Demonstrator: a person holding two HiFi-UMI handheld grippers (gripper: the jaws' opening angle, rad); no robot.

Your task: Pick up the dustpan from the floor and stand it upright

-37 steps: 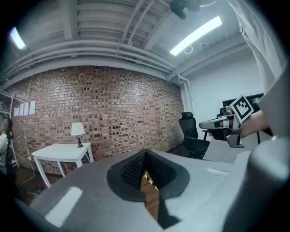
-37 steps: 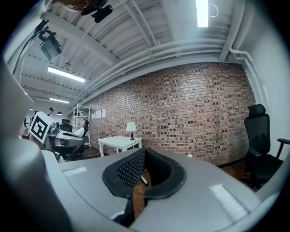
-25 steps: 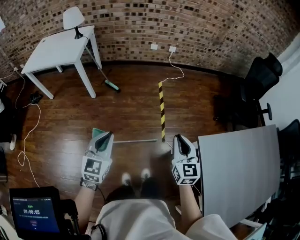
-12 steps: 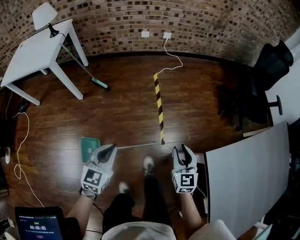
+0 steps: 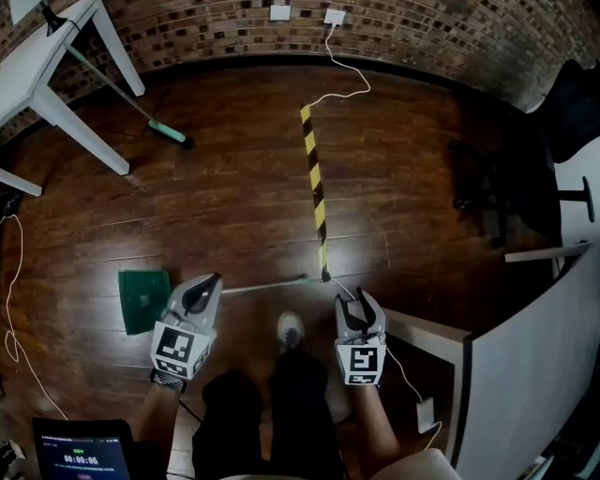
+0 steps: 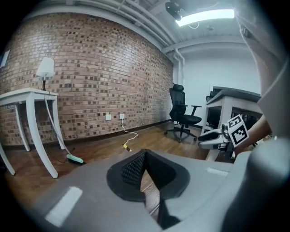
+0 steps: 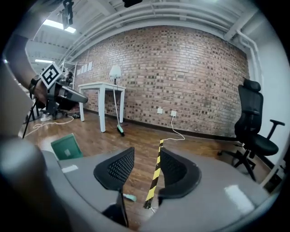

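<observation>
Head view places the green dustpan [image 5: 143,298] on the floor, just left of the left gripper [image 5: 208,285] (jaws pressed together); right gripper view catches it too, beyond the right gripper [image 7: 146,165], whose jaws have just been opening and stand spread with nothing between them.

Office or studio room. Indicators: brick wall [image 5: 422,28], wooden floor [image 5: 234,206], white table [image 5: 33,61], office chair [image 7: 250,104], grey desk [image 5: 534,375], wall sockets [image 5: 335,16].

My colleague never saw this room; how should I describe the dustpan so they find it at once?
On the wooden floor, a yellow-black striped tape ends near a thin handle leading left to the dustpan. It lies flat, a dark green square, unlike the broom with its pale head.
</observation>
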